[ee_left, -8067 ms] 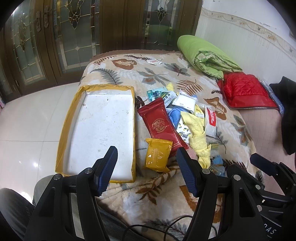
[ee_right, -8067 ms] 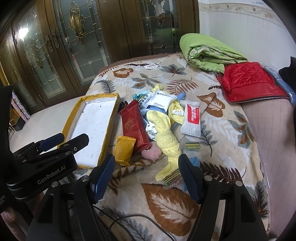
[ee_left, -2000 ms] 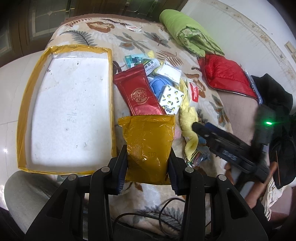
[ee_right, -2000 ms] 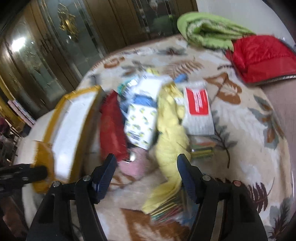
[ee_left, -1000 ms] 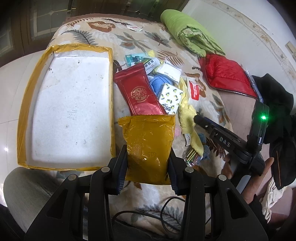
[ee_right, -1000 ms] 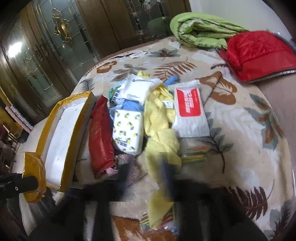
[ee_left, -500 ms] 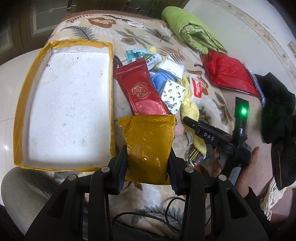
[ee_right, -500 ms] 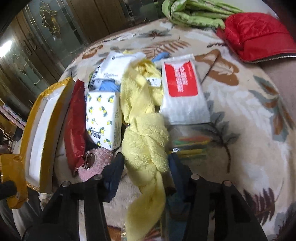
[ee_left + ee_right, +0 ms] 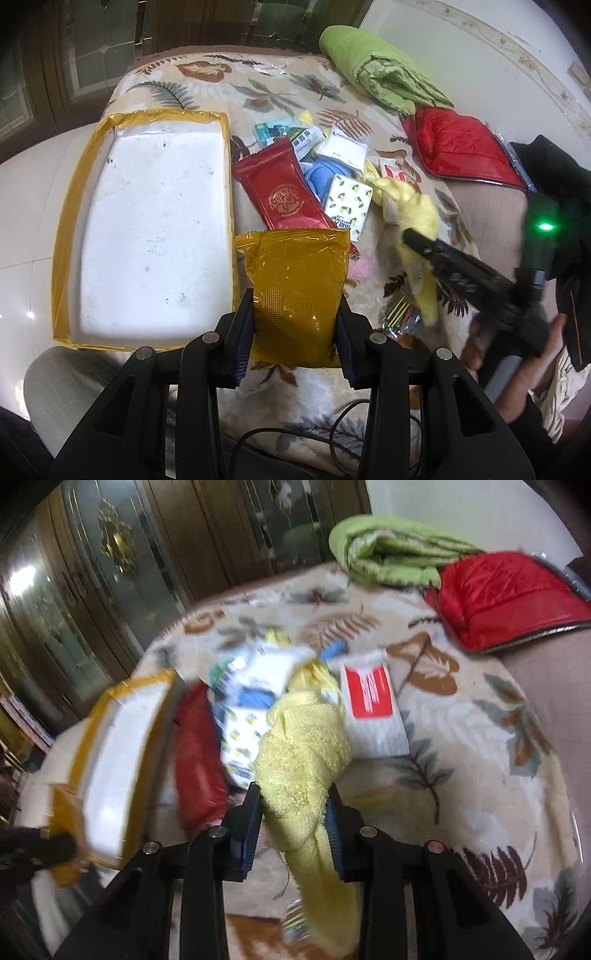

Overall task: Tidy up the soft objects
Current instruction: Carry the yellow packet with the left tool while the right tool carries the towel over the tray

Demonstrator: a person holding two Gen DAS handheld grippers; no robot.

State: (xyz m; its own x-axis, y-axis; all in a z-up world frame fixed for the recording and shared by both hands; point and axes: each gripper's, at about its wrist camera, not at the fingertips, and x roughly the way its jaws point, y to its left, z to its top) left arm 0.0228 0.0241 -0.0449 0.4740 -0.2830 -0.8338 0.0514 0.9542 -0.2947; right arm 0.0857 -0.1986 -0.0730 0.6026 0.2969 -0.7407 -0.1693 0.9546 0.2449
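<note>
The yellow towel [image 9: 303,753] is pinched in the right gripper [image 9: 293,823]; its jaws have just been closing, and the pads now squeeze the towel's knotted middle, with a tail hanging below them. Gripping at the bulky knot probably keeps the limp cloth from slipping out. In the left wrist view the towel [image 9: 413,214] sits at about 3 o'clock from the pile, partly lifted off the blanket [image 9: 280,88].

The left gripper [image 9: 295,325] is closed on the gold pouch [image 9: 299,284], holding it by its lower sides so it stands upright just at 3 o'clock of the tray [image 9: 62,229], likely ready to go in. The tray's white floor is bare, so sorting seems barely begun.

Beyond, at 12 o'clock of the pouch, lie the red pouch [image 9: 284,195], a lemon-print pack [image 9: 347,199] and blue cloth [image 9: 325,173], touching one another. A red-label wipes pack [image 9: 369,709] lies just at 2 o'clock of the towel. Farther off, at 1 o'clock, rest a green quilt [image 9: 373,70] and a red cushion [image 9: 458,144].
</note>
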